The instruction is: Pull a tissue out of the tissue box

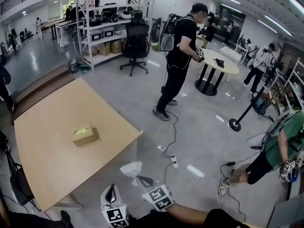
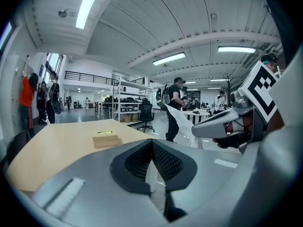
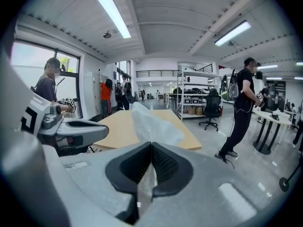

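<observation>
The brown tissue box (image 1: pixel 85 135) lies on the wooden table (image 1: pixel 47 165), well away from both grippers; in the left gripper view the tissue box (image 2: pixel 105 140) is far ahead. My right gripper (image 1: pixel 140 177) is off the table's near right edge, over the floor, shut on a white tissue (image 1: pixel 131 168). In the right gripper view the tissue (image 3: pixel 154 124) rises crumpled from the closed jaws of the right gripper (image 3: pixel 150 145). My left gripper (image 1: pixel 112 190) is beside it, also off the table. Its jaws meet, with nothing seen between them in the left gripper (image 2: pixel 151 143).
A person in black (image 1: pixel 179 56) stands on the grey floor beyond the table. A cable with a power strip (image 1: pixel 174 161) lies near my grippers. An office chair (image 1: pixel 135 44), shelving (image 1: pixel 102 27), a round table (image 1: pixel 219 63) and a crouching person in green (image 1: pixel 278 148) are farther off.
</observation>
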Action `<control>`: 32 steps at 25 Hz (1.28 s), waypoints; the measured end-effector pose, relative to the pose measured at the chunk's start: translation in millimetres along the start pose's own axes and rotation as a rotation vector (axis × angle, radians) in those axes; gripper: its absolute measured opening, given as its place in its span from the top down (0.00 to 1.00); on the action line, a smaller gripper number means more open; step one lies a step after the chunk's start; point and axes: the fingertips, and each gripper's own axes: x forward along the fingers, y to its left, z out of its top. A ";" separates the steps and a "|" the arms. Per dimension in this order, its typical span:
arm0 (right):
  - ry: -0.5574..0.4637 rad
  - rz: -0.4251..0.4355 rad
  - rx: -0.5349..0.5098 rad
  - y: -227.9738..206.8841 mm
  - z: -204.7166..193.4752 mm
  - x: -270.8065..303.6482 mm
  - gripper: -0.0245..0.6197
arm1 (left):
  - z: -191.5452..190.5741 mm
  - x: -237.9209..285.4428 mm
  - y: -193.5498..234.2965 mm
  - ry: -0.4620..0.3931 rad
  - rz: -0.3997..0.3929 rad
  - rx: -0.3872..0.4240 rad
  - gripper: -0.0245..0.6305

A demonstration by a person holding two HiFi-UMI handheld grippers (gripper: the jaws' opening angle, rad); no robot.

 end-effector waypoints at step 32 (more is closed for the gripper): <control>-0.037 0.161 -0.039 -9.5 -50.5 -106.1 0.97 | -51.9 -68.6 -79.6 -0.009 0.201 -0.106 0.93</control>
